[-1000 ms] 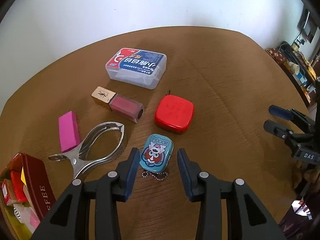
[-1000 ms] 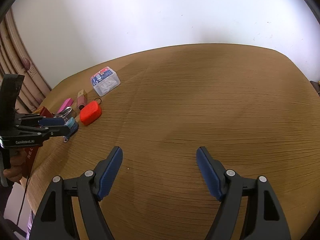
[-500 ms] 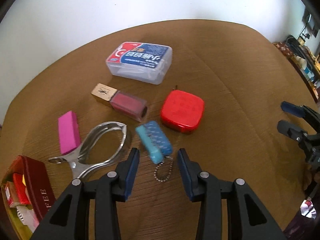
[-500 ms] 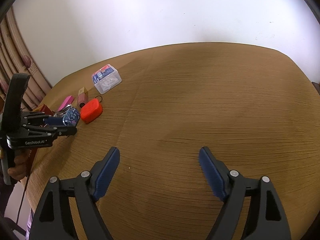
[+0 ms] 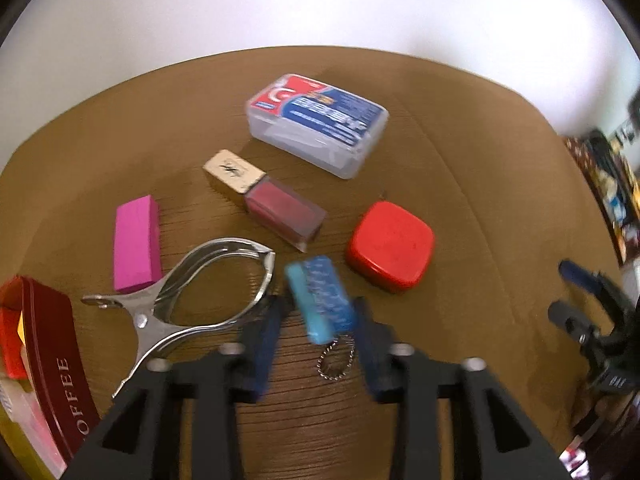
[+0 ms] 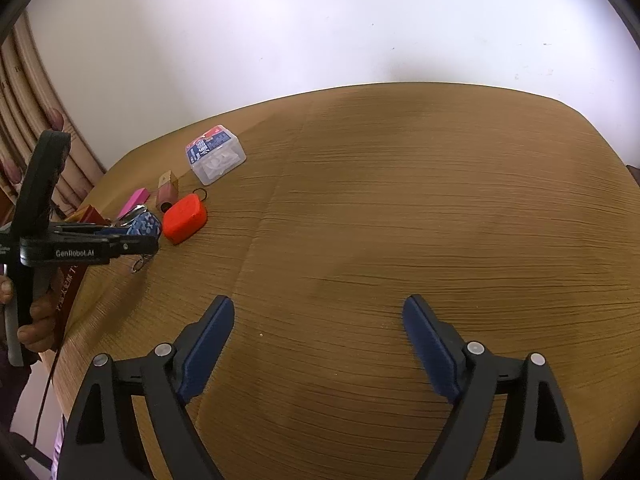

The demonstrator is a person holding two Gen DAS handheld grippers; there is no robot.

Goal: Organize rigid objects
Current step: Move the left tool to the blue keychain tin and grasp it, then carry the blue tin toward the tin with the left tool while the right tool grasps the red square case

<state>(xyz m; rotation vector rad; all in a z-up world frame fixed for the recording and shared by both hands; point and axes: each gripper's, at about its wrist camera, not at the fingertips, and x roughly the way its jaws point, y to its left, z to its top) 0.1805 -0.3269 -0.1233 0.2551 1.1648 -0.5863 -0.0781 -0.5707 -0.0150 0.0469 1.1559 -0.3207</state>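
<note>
My left gripper (image 5: pixel 316 312) is shut on a small blue tin (image 5: pixel 322 300) with a bead chain (image 5: pixel 336 362) hanging from it; the tin is tilted on edge, lifted above the table. It also shows in the right wrist view (image 6: pixel 145 224). Beyond it lie a red square case (image 5: pixel 391 246), a lip-gloss bottle (image 5: pixel 266 198), a clear plastic box with a blue label (image 5: pixel 318 124), a pink block (image 5: pixel 136 238) and a metal clamp tool (image 5: pixel 192 292). My right gripper (image 6: pixel 318 344) is open and empty above bare table, far right of the objects.
A dark red coffee tin (image 5: pixel 60 364) holding small packets stands at the left table edge. The brown wooden table (image 6: pixel 400 200) stretches to the right. Curtains hang at the far left in the right wrist view. Cluttered shelves stand beyond the table's right edge.
My left gripper closed on the blue tin, tipped it onto its edge and lifted it; the chain now hangs free. The right gripper stayed almost still.
</note>
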